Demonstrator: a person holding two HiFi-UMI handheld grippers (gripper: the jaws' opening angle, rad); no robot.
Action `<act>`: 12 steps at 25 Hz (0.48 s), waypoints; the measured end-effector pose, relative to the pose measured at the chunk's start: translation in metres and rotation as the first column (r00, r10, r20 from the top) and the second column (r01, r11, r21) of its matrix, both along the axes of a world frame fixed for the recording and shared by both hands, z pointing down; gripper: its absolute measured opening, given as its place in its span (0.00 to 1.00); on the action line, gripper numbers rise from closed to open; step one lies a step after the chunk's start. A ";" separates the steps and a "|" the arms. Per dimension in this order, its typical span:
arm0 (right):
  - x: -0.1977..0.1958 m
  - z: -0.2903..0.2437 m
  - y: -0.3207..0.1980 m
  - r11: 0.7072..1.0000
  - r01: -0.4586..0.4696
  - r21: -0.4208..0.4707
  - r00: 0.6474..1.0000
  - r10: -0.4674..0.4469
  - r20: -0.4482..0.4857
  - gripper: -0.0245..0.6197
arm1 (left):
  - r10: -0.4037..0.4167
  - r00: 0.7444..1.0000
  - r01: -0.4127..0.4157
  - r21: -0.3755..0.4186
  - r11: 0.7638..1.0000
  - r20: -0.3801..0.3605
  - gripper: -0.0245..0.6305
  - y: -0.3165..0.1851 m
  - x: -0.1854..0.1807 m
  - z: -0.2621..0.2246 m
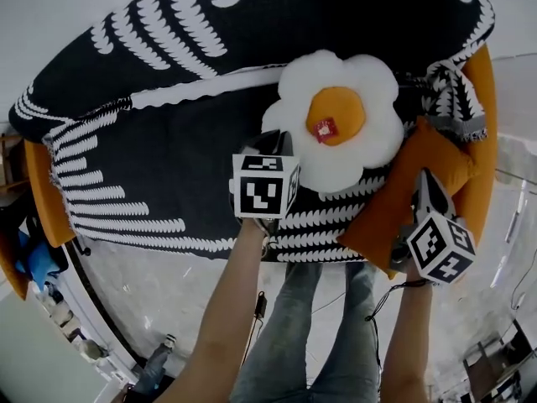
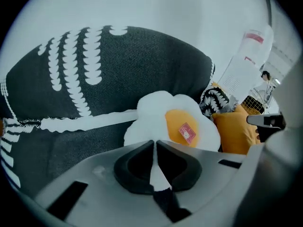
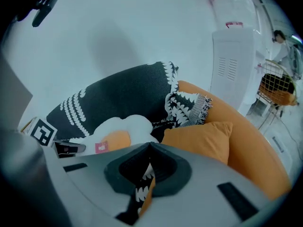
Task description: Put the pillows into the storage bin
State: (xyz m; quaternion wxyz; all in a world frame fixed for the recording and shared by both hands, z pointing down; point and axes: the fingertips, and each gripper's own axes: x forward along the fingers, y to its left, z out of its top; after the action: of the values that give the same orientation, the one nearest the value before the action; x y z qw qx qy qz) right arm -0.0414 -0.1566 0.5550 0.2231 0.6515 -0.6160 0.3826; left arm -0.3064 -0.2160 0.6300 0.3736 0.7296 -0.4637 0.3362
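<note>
Head view: a sofa (image 1: 482, 124) under a dark blanket (image 1: 176, 149) carries both pillows near its right end. The egg pillow (image 1: 357, 145) leans at the back of the seat. The orange pillow (image 1: 394, 208) lies at the seat's front right corner, and its upper corner touches the egg pillow's right edge. The left hand-held gripper (image 1: 275, 138) sits at the egg pillow's lower left edge. The right hand-held gripper (image 1: 422, 180) rests on the orange pillow's right edge.

Left gripper view: the left hand-held gripper (image 2: 155, 144) is clenched, its pads pinching a white sliver of the egg pillow (image 2: 156, 115). The orange pillow (image 2: 235, 132) lies just beyond, to the right, and the blanket (image 2: 118, 70) covers the sofa back.

Right gripper view: the right hand-held gripper (image 3: 149, 146) is clenched on a thin orange edge of the orange pillow (image 3: 201, 138); patterned blanket (image 3: 123, 93) shows below its pads. The egg pillow (image 3: 125, 126) lies left, and the sofa (image 3: 255, 160) arm curves round on the right.
</note>
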 end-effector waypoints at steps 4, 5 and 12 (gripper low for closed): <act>-0.001 -0.014 0.011 1.000 -0.008 0.013 1.000 0.008 0.000 0.04 | -0.011 0.999 0.011 -0.006 1.000 -0.048 0.06 0.013 -0.007 -0.024; -0.001 -0.016 0.011 1.000 -0.007 0.021 1.000 0.007 0.001 0.04 | -0.013 0.998 0.013 -0.002 1.000 -0.054 0.06 0.012 -0.006 -0.028; 0.001 -0.036 0.021 0.998 0.020 0.055 1.000 -0.021 0.014 0.04 | -0.028 0.998 0.032 0.077 0.997 -0.048 0.06 0.016 0.002 -0.068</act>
State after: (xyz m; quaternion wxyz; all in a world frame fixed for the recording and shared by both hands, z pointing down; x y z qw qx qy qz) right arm -0.0401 -0.1354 0.5187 0.2043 0.6481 -0.6346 0.3681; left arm -0.3039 -0.1997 0.5618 0.3609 0.7443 -0.4784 0.2949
